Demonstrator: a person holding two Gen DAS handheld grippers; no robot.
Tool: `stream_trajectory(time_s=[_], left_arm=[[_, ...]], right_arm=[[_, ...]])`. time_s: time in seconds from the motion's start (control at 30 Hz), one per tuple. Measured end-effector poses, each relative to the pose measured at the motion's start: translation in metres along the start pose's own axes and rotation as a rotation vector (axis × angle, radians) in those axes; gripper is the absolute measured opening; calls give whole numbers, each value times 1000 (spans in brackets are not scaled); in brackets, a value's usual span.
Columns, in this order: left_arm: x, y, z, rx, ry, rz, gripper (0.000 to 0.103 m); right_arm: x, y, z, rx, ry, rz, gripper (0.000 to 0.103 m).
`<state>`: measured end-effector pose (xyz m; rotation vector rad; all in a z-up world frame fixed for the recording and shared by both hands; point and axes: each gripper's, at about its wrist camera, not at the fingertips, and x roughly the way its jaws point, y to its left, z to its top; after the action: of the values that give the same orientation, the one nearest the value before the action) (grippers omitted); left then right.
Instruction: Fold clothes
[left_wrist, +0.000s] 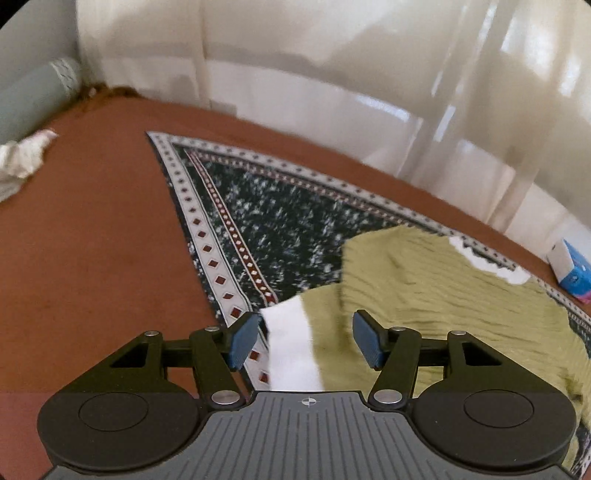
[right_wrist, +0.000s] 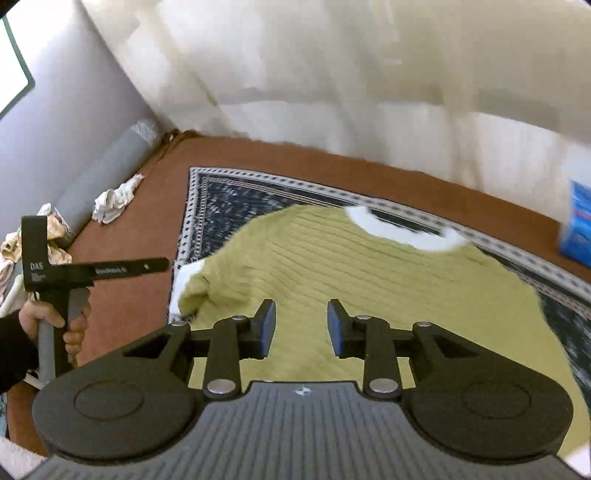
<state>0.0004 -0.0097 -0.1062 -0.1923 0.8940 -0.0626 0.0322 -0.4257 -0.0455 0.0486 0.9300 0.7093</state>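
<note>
Green ribbed sweater (right_wrist: 332, 266) with white collar (right_wrist: 406, 230) lying on a patterned cloth (left_wrist: 258, 221) spread over the brown bed (left_wrist: 92, 240). Left tool (left_wrist: 306, 339) wide open, empty, over the white cuff (left_wrist: 290, 343) of the folded-in sleeve. Right tool (right_wrist: 301, 326) open, empty, above the sweater's body. Crumpled white rag (right_wrist: 114, 201) near the bed's far left edge; blue box (right_wrist: 578, 225) at its right edge.

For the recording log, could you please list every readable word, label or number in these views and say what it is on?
"DAS": white letters on the black left gripper body, seen from the right wrist.
Small white print beneath it and along its arm: too blurred to read.
Blue box: markings blurred, unreadable.
Nothing readable on the green sweater.
</note>
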Motion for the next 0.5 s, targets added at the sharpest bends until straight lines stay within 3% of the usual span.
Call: stream_trajectory(time_s=[0.2,0.4,0.5], left_arm=[[51,35,6,-48,114,-181,63],[65,46,8,-39,162,-279,63],[68,51,10,-56,173,-310,39]], right_arm=[[65,48,44,-20,64,-67,35],[120,73,76,7,124,-141,36],[146,82,92,-8,154,-161,36]])
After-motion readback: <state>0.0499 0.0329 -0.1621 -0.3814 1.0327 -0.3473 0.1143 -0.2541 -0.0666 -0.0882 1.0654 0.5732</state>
